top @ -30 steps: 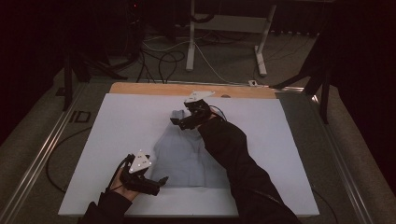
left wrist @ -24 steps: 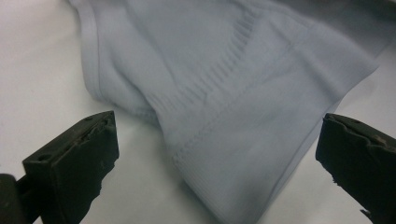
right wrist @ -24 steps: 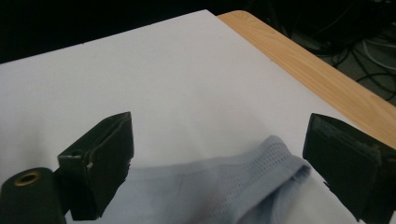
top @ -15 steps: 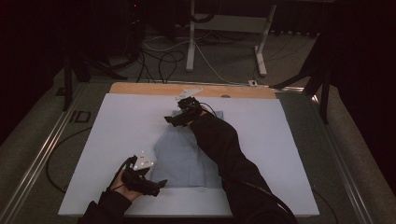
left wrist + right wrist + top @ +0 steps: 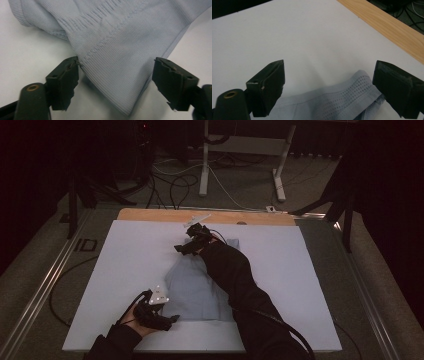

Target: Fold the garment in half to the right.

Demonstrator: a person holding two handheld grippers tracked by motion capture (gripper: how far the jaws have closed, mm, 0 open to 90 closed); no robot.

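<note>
two grippers working a pale blue garment (image 5: 197, 287) laid flat on the white board (image 5: 125, 265)

the garment lies near the middle of the board, its lower hem close to the board's near edge and its top end pointing toward the wooden strip (image 5: 150, 215) at the far side. the left gripper (image 5: 172, 319) sits at the garment's near left corner; its jaws have just been closing, and in the left gripper view a seamed corner of the fabric (image 5: 120, 62) lies between them, one jaw touching the cloth edge, the other apart from it, so nothing is clamped. the right gripper (image 5: 179, 248) is at the garment's far end, on the wooden strip's side; in the right gripper view its jaws stand wide apart over the ribbed, perforated band (image 5: 347, 92), holding nothing.
</note>
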